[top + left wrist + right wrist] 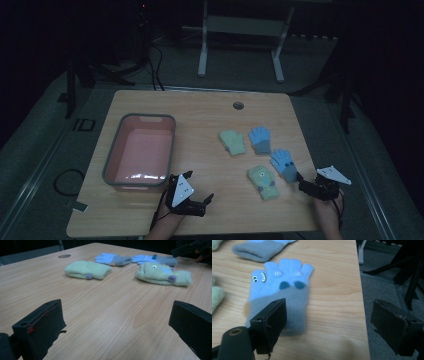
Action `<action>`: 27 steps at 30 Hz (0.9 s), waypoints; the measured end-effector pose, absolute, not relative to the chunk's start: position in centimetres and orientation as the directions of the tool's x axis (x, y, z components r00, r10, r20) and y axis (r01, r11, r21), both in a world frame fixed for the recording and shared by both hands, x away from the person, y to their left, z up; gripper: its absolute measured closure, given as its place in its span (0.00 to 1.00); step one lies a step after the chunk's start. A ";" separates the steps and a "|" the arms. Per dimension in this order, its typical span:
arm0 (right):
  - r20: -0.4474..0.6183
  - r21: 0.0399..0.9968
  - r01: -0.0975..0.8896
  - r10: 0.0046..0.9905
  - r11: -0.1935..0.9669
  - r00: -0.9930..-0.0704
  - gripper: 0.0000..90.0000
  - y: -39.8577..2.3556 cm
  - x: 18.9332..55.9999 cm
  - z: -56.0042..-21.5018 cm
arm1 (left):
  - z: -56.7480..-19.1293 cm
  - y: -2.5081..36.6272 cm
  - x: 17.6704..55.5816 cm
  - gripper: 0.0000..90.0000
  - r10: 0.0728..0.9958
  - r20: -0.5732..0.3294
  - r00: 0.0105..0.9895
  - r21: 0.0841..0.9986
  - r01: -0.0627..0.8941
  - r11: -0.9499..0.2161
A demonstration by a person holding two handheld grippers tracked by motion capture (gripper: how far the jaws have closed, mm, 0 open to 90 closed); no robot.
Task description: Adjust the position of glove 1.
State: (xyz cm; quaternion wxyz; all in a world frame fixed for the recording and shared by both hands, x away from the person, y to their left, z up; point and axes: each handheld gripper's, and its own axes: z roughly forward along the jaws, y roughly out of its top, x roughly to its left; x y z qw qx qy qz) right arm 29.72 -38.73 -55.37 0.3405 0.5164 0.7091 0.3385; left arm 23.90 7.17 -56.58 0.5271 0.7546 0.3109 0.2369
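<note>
Reaching for a blue glove [278, 293] near the right edge of the table [200, 107], its grey cuff toward the person. Looks like the start of putting gloves into the pink tub [112, 150] on the left side.

Right gripper [329, 320] spread wide, nothing pinched, one jaw over the grey cuff, the other past the table edge. Left gripper [112, 325] spread wide too, holding nothing, low over bare wood in front of the tub.

Next move, by my guess: slide the right gripper sideways so the cuff sits between both jaws, then squeeze and lift. Careful of the table edge so close by.

Nearby: another blue glove [260, 139] just behind, a green glove [232, 142] and a second green glove [264, 182] with an eye on it. Nothing blocking the way to the tub except the left gripper close to it.
</note>
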 end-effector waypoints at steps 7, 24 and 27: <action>-0.099 0.820 0.518 0.951 0.244 -0.292 0.14 -38.4 29.6 -55.3 | -56.6 7.3 23.9 0.00 0.722 0.026 0.691 0.944 0.221 -0.245; -0.028 0.746 0.625 0.949 0.229 -0.314 0.13 -37.6 30.3 -52.9 | -56.6 7.2 23.8 0.00 0.719 0.031 0.694 0.945 0.213 -0.247; -0.052 0.761 0.601 0.946 0.245 -0.320 0.13 -37.1 30.2 -52.0 | -56.6 7.3 23.8 0.00 0.721 0.031 0.693 0.946 0.212 -0.244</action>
